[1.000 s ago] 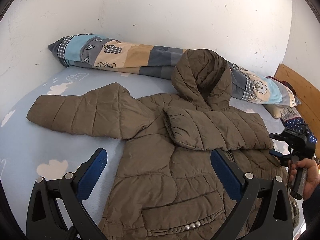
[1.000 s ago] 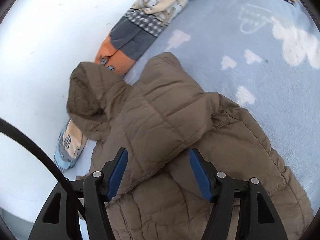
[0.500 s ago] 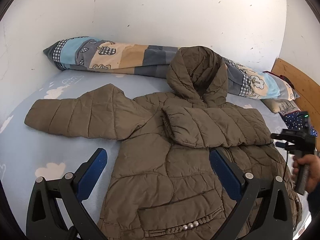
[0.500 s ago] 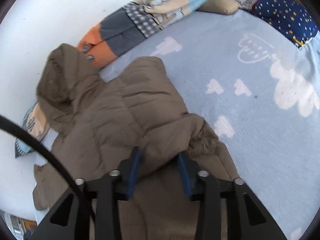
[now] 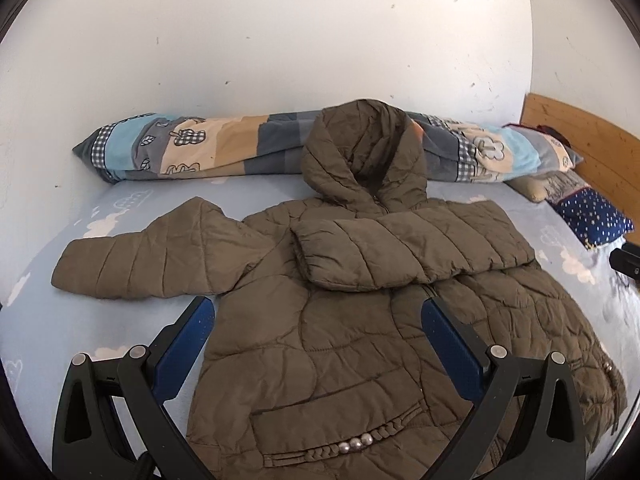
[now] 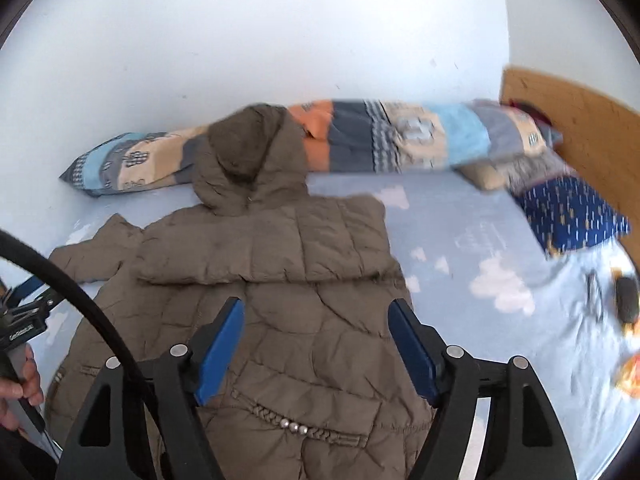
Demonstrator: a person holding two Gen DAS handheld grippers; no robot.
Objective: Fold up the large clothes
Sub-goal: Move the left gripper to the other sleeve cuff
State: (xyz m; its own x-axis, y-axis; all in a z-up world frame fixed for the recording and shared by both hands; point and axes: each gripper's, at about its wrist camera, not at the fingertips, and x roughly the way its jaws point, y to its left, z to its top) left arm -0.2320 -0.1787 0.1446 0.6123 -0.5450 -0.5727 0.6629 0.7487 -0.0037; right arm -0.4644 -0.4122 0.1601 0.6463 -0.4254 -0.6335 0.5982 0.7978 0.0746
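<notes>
An olive quilted hooded jacket (image 5: 360,320) lies front-up on the pale blue bed sheet (image 5: 80,320). One sleeve (image 5: 400,252) is folded across the chest; the other sleeve (image 5: 140,264) stretches out flat to the left. The hood (image 5: 364,156) rests against the bolster. My left gripper (image 5: 316,320) hovers open above the jacket's lower front, holding nothing. In the right wrist view the jacket (image 6: 280,280) lies below my right gripper (image 6: 316,320), whose jaws are opening with nothing between them. The left gripper (image 6: 24,312) and the hand holding it show at that view's left edge.
A long patchwork bolster (image 5: 200,148) runs along the white wall. A dark blue dotted pillow (image 6: 572,216) and a beige cushion (image 6: 484,174) sit by the wooden headboard (image 6: 580,132). Small dark and orange objects (image 6: 626,300) lie on the sheet at far right.
The right gripper let go of the folded sleeve, opened, pulled back and up, and rolled upright. The left gripper shifted slightly; the right hand has left its view except for a dark edge.
</notes>
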